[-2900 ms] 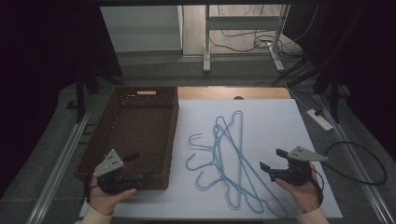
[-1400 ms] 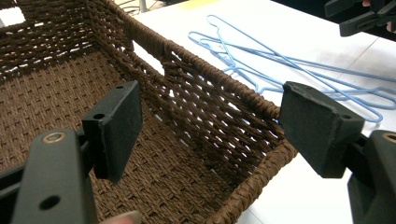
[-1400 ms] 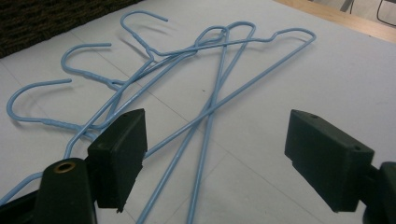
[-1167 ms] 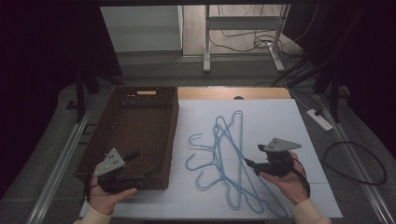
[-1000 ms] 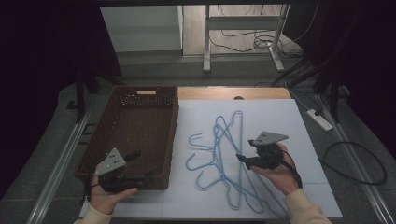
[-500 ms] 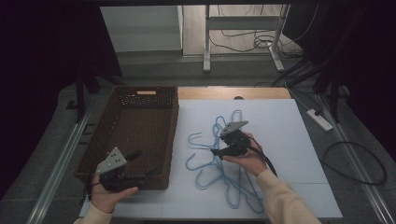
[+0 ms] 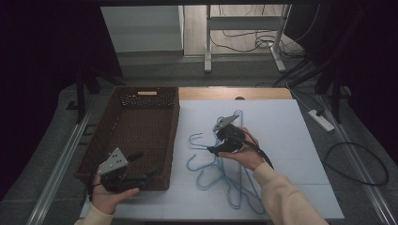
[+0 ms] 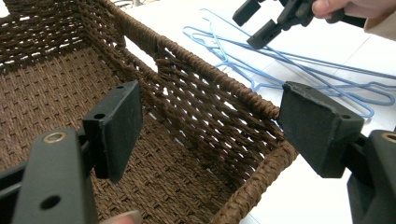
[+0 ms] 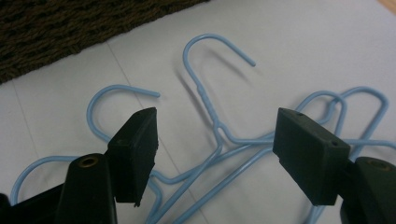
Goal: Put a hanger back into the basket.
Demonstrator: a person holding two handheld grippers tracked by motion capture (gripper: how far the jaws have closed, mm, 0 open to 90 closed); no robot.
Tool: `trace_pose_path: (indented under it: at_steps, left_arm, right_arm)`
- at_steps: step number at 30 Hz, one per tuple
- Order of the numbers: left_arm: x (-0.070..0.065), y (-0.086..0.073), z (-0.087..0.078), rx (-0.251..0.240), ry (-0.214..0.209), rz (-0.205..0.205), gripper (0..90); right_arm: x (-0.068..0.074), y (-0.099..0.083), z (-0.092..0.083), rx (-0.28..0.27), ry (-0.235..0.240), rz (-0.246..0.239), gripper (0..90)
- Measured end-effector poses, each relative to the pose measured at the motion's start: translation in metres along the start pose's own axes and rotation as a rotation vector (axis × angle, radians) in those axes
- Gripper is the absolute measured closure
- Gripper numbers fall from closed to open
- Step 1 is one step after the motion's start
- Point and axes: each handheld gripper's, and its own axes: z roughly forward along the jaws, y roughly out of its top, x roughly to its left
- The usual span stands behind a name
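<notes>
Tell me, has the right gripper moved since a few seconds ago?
Yes. The right gripper has come in from the sheet's right edge toward the wicker basket, and now hovers open over the blue hangers.

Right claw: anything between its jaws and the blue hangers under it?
No. In the right gripper view the right claw stands open above the blue hangers, with bare white table cover around them.

A white sheet [image 7: 291,140] covers the wooden table [image 7: 263,93]. Beyond it, a white desk frame [image 7: 209,33] stands among loose cables [image 7: 244,44]; a power strip [image 7: 321,120] lies on the grey floor [image 7: 361,140] at right, beside a looping black cable [image 7: 356,164].
</notes>
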Motion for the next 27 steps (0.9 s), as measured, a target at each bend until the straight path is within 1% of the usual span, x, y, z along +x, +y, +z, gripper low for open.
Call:
trace_pose_path:
  at_steps: [2, 6, 7, 8, 11, 12, 13, 15, 16, 17, 20, 21, 22, 23, 24, 25, 26, 27]
  left_arm:
    - [0.000, 0.001, 0.000, -0.001, -0.002, 0.002, 23.0]
    - [0.000, 0.001, 0.001, 0.000, -0.005, 0.001, 23.0]
    - [0.001, 0.001, 0.002, 0.000, -0.005, -0.001, 23.0]
    - [0.001, 0.000, 0.002, 0.001, -0.005, 0.000, 23.0]
    - [0.001, 0.000, 0.002, 0.002, -0.006, 0.000, 23.0]
    - [0.001, 0.000, 0.002, 0.001, -0.007, 0.000, 23.0]
    - [0.001, 0.001, 0.002, 0.000, -0.007, 0.000, 23.0]
    - [0.001, 0.001, 0.001, -0.002, -0.007, 0.001, 23.0]
    - [0.001, 0.001, 0.001, -0.003, -0.007, 0.001, 23.0]
    - [0.001, 0.001, 0.001, -0.002, -0.007, 0.000, 23.0]
    - [0.001, 0.001, 0.001, -0.001, -0.008, 0.001, 23.0]
    - [0.001, 0.001, 0.001, -0.002, -0.008, 0.001, 23.0]
    - [0.001, 0.001, 0.001, -0.002, -0.008, 0.001, 23.0]
    - [0.001, 0.001, 0.001, -0.003, -0.008, 0.001, 23.0]
    - [0.001, 0.001, 0.001, -0.004, -0.007, 0.001, 23.0]
    - [0.001, 0.001, 0.001, -0.004, -0.007, 0.002, 23.0]
    - [0.000, 0.002, 0.001, -0.005, -0.007, 0.002, 23.0]
    - [0.000, 0.002, 0.000, -0.006, -0.006, 0.003, 23.0]
  right_arm:
    - [-0.002, 0.004, 0.002, 0.008, 0.001, -0.001, 32.0]
    - [-0.004, 0.008, 0.014, 0.044, -0.014, -0.026, 33.2]
    - [-0.005, 0.009, 0.023, 0.063, -0.009, -0.040, 35.9]
    - [-0.005, 0.009, 0.023, 0.063, -0.009, -0.040, 35.9]
    - [-0.005, 0.010, 0.037, 0.093, 0.014, -0.050, 38.9]
    - [-0.004, 0.010, 0.047, 0.121, 0.026, -0.068, 41.9]
    - [-0.004, 0.010, 0.047, 0.121, 0.026, -0.068, 41.9]
    - [-0.004, 0.009, 0.054, 0.146, 0.022, -0.086, 44.6]
    - [-0.005, 0.009, 0.058, 0.154, 0.030, -0.088, 49.4]
    - [-0.005, 0.009, 0.058, 0.154, 0.030, -0.088, 49.4]
    - [-0.006, 0.010, 0.062, 0.163, 0.046, -0.102, 57.2]
    - [-0.005, 0.011, 0.064, 0.178, 0.053, -0.123, 62.3]
    - [-0.005, 0.011, 0.064, 0.178, 0.053, -0.123, 62.3]
    - [-0.004, 0.011, 0.065, 0.179, 0.052, -0.135, 65.5]
    - [-0.002, 0.011, 0.066, 0.177, 0.048, -0.160, 75.2]
    - [0.000, 0.012, 0.066, 0.176, 0.041, -0.177, 79.9]
    - [0.000, 0.012, 0.066, 0.176, 0.041, -0.177, 79.9]
    - [0.001, 0.012, 0.065, 0.179, 0.033, -0.195, 80.9]
